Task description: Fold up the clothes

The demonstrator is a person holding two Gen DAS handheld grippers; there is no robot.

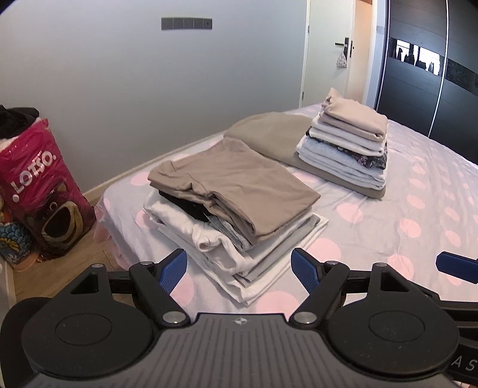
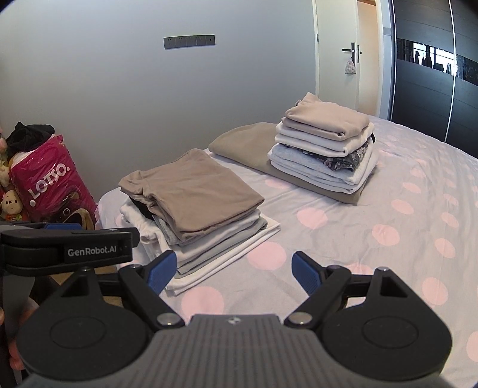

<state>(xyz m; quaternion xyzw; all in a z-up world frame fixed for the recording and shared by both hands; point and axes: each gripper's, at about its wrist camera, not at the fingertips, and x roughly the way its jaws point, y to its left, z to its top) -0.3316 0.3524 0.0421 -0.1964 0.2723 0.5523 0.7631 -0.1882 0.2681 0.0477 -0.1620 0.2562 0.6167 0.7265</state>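
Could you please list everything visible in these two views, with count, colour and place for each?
Near stack of folded clothes: one, tan garment on top, white, grey and black below, at the near corner of the bed.
Far stack of folded clothes: one, beige on top, white, pale blue and dark floral below, farther back on a tan folded cloth.
Bed sheet: one, pale lilac with pink dots.
Lotso bag: one, pink, on the floor left of the bed, stuffed with dark and white items.
Plush toys: a few, beside the bag.
Socket strip: one, grey, on the wall.
Door: one, cream, ajar.
Wardrobe: one, dark, at right.
Left gripper: blue fingers, open, empty.
Right gripper: blue fingers, open, empty.
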